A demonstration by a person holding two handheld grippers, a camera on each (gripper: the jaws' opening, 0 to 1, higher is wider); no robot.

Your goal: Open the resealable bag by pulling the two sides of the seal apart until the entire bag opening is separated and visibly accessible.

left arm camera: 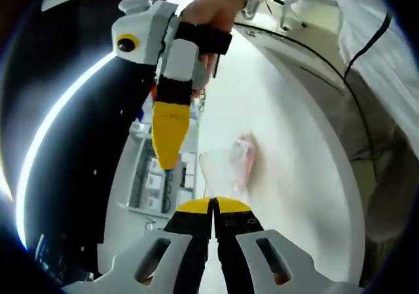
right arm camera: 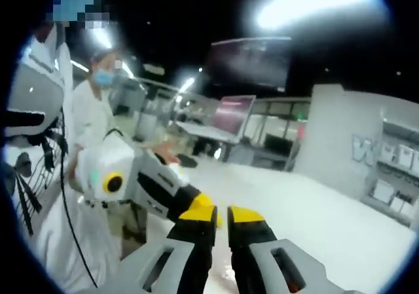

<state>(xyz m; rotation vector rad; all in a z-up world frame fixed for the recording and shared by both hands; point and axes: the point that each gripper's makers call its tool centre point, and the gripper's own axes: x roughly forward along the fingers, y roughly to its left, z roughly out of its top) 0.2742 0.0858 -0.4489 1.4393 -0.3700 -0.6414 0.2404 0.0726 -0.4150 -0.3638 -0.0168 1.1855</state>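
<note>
White desk: the desk [left arm camera: 294,176] is big and pale. The bag lies on it.
Bag: the clear bag [left arm camera: 229,166] has something pink inside. It lies flat just past the left tool's tips. I cannot tell if its seal is open.
Left tool: the left tool [left arm camera: 213,209] has yellow tips. Its two jaws are pressed together, with nothing seen between them. In the right gripper view it [right arm camera: 196,212] comes in from the left, beside the right tool.
Right tool: in the left gripper view the right tool [left arm camera: 167,153] points down near the bag. A hand [left arm camera: 219,12] holds it. I cannot tell if it touches the bag. In its own view the right tool [right arm camera: 222,219] has a small gap between its jaws, with nothing in it.
Person: a person in a white coat [right arm camera: 88,120] stands behind the desk.
</note>
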